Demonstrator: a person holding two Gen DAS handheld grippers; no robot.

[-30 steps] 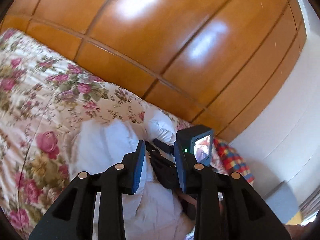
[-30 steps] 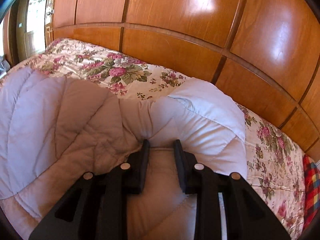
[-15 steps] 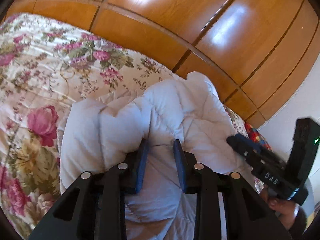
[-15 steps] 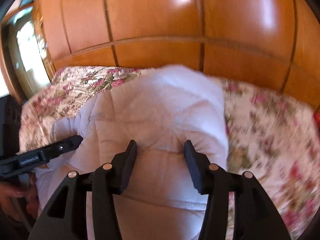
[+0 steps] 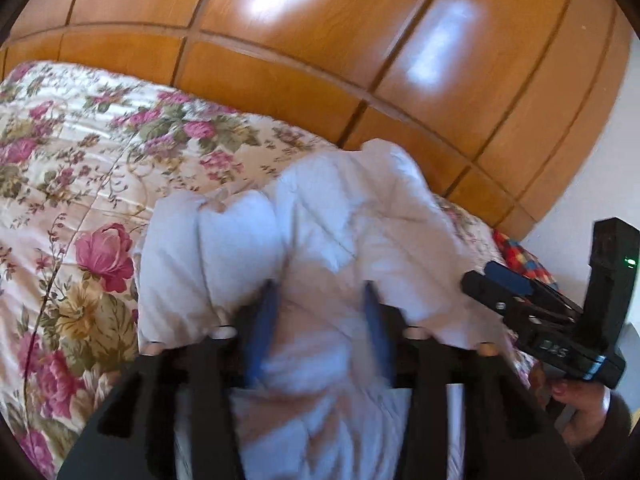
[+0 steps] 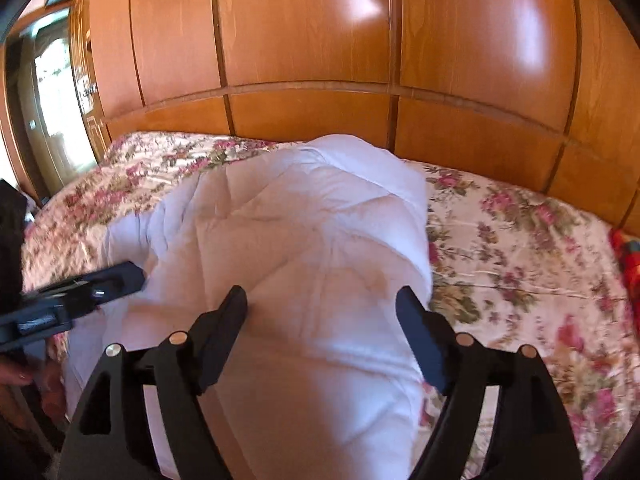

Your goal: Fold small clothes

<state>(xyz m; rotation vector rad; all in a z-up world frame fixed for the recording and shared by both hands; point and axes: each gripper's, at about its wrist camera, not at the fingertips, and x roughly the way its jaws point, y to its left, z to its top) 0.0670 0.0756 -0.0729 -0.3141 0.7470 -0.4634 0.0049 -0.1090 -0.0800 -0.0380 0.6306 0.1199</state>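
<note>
Both grippers are letting go of a white quilted garment (image 6: 304,248) that lies bunched on a bed with a floral bedspread (image 6: 520,248), so the step in hand looks like the release at the end of one fold.

The left gripper (image 5: 320,312) has its jaws opening, blurred in its own view. A ridge of the white cloth sits between the blue pads (image 5: 266,320), but they no longer seem to press on it.

The right gripper (image 6: 322,312) also has its jaws opening. They stand wide, just above the near end of the garment, with cloth below the gap and nothing pinched. To its left, the left gripper's fingers reach in at the garment's edge. In the left wrist view the right gripper (image 5: 492,280) appears to the right, beside the cloth, with a hand (image 5: 580,404) under it.

The garment stretches straight ahead of both grippers toward the wooden panelled wall (image 6: 304,40). It is puffy and stitched in panels, doubled over into a thick, uneven roll with a rounded far end. The folds are lumpy rather than flat, and the side left of the left gripper bulges in separate lobes.

The next move probably calls for clearing the jaws of the cloth, then finding a fresh edge to take. The padding looks springy and may push a fold back open.
</note>
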